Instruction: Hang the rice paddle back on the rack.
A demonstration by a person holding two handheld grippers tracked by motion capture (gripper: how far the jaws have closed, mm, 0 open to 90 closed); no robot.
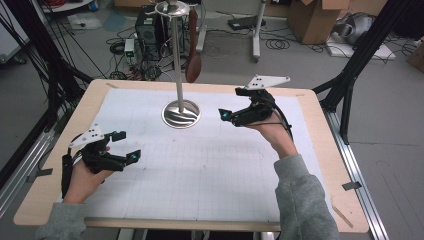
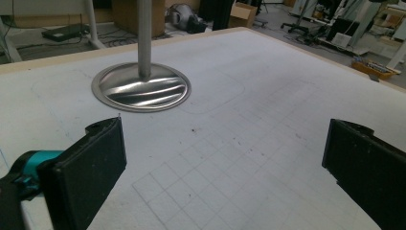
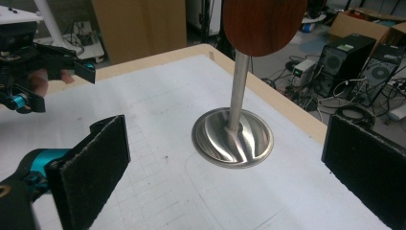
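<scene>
2 grippers are in view over the table [image 1: 320, 165], and neither carries anything. The right gripper [image 1: 231, 104] is raised at about 3 o'clock of the metal stand [image 1: 180, 60], its jaws spread wide apart and aimed toward the pole. The left gripper [image 1: 128, 145] rests low at about 8 o'clock of the stand's round base [image 1: 181, 114], well apart from it, jaws likewise apart.

The wooden spoon [image 1: 193, 47] hangs from the top of the stand at the table's 12 o'clock side, bowl downward, just beside the pole. In the right gripper view the spoon's bowl [image 3: 263, 24] sits at 12 o'clock, above and beyond the open jaws, with the base [image 3: 233, 137] below it.

Judgement: the step in hand is the approach to the hanging spoon; no grasp is made yet. The next move calls for the right gripper to rise and advance until the spoon lies between its jaws, close on it, then lift it clear of its hook. How the spoon is hooked on cannot be told. The bowl may swing when touched.
</scene>
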